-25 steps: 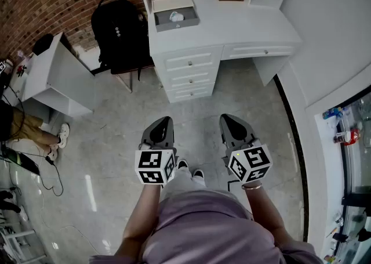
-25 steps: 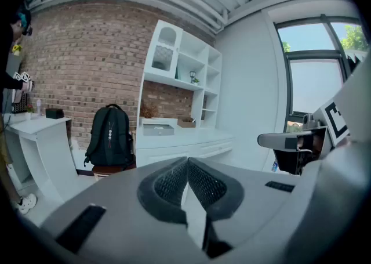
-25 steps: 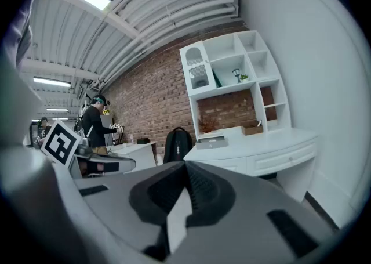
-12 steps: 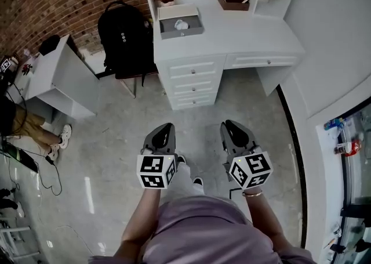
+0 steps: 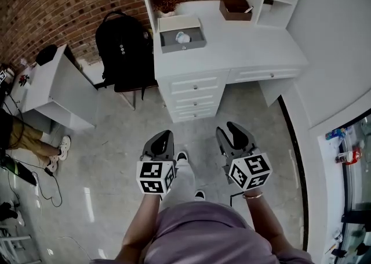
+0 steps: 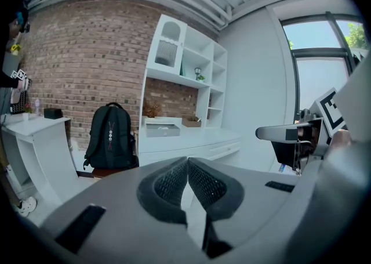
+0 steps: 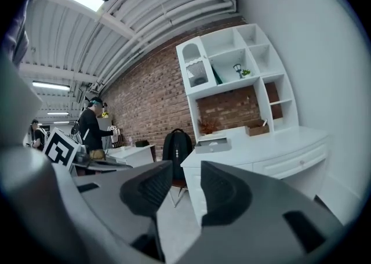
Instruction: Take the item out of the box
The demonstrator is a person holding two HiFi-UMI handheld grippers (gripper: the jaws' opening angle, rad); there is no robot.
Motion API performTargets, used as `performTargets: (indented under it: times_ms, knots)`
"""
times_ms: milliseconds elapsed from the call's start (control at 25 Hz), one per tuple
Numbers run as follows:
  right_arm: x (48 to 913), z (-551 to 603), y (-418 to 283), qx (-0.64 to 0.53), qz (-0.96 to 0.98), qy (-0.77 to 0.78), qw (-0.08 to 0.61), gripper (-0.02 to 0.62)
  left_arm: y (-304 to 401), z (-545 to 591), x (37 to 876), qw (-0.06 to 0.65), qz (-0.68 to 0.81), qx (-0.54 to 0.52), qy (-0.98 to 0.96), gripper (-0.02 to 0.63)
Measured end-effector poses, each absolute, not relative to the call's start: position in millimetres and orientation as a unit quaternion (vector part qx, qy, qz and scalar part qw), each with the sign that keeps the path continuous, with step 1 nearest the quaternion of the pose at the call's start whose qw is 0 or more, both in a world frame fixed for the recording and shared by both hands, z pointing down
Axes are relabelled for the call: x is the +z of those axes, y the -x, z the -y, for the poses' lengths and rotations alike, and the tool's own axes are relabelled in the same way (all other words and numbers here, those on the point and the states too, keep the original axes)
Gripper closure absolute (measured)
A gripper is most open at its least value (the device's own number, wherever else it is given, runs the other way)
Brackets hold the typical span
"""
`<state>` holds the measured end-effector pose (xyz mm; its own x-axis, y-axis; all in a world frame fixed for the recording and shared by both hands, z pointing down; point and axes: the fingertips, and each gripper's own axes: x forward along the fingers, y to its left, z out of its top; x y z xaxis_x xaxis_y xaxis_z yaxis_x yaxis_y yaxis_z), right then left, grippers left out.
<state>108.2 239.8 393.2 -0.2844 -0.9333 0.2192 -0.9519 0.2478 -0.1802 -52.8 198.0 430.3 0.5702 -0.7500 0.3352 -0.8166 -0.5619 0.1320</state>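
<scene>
Apparently readying for the item [image 5: 182, 37] in the far box [image 5: 184, 45], the right gripper [image 5: 232, 127] opens empty; the left gripper [image 5: 163, 137] is clenched.

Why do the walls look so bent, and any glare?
Head view: desk edges bow, light streaks glare on the floor. Left gripper view: black round border, window bright. Right gripper view: fisheye bend in the shelf unit and ceiling pipes.
</scene>
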Motion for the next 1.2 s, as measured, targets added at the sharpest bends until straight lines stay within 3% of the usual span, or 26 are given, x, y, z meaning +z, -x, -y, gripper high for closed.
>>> performTargets:
  times_ms: [680, 1200]
  knots:
    - [386.7, -46.9, -102.4, 0.147, 0.759, -0.634, 0.028, 0.419, 55.2, 5.8, 429.5, 0.142, 0.417, 0.113, -0.891, 0.604]
    - [379.9, 38.9, -110.7, 0.131, 0.745, -0.653, 0.045, 0.417, 56.9, 66.5, 442.9, 0.159, 0.394, 0.119, -0.897, 0.604]
